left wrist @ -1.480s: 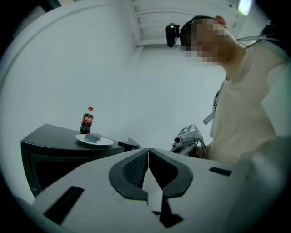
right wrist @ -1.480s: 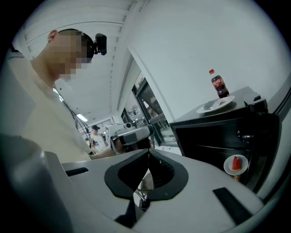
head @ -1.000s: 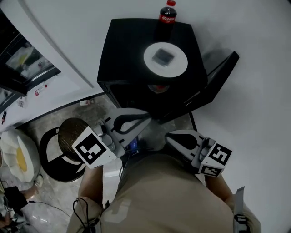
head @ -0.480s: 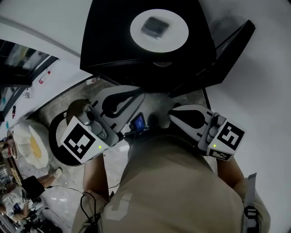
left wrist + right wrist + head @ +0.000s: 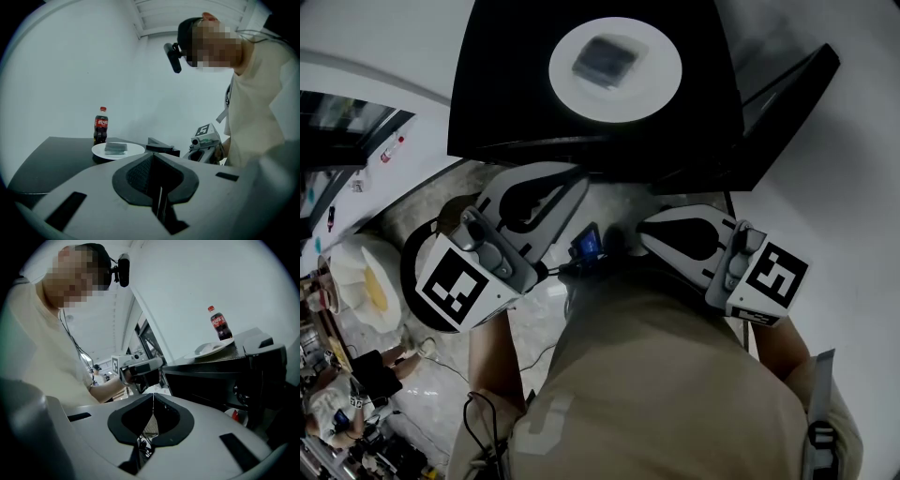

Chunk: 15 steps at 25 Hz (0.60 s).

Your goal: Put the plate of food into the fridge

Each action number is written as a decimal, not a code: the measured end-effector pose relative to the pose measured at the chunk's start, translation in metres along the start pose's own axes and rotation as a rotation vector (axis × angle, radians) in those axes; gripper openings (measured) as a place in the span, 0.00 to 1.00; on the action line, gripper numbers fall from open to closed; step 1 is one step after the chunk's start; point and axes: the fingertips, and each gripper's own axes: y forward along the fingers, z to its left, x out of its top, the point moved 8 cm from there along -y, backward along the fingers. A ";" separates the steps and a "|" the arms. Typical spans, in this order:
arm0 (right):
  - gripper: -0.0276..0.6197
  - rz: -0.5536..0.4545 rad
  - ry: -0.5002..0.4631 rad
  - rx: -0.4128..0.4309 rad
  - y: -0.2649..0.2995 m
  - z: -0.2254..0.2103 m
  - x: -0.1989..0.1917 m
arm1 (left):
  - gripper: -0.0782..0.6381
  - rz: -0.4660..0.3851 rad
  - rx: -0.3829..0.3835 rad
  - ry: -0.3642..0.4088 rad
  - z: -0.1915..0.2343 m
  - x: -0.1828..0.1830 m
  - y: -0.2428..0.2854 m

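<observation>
**Plate waits on the fridge top, both grippers empty**

Nearest, at the bottom of the head view, is the person's torso, and just beyond it are two grippers, one per hand. The left gripper at centre left and the right gripper at centre right each have their jaws pressed together on nothing. Their tips aim up-frame at the fridge, probably kept closed because nothing is within reach yet. Beyond them stands one black fridge, its single door swung out to the upper right, presumably so the inside is ready. On its top, upper centre, sits one white plate bearing one grey block of food. Farthest, one cola bottle stands just behind the plate.
</observation>
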 end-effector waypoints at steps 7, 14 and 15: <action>0.07 0.023 0.063 -0.002 0.004 -0.006 0.002 | 0.12 0.015 0.001 0.007 0.010 0.002 0.005; 0.07 0.016 0.056 0.004 0.003 -0.005 -0.006 | 0.12 0.081 -0.012 0.117 0.003 0.001 0.013; 0.07 0.017 0.057 0.003 0.005 -0.005 -0.005 | 0.12 0.100 -0.021 0.142 0.003 0.002 0.014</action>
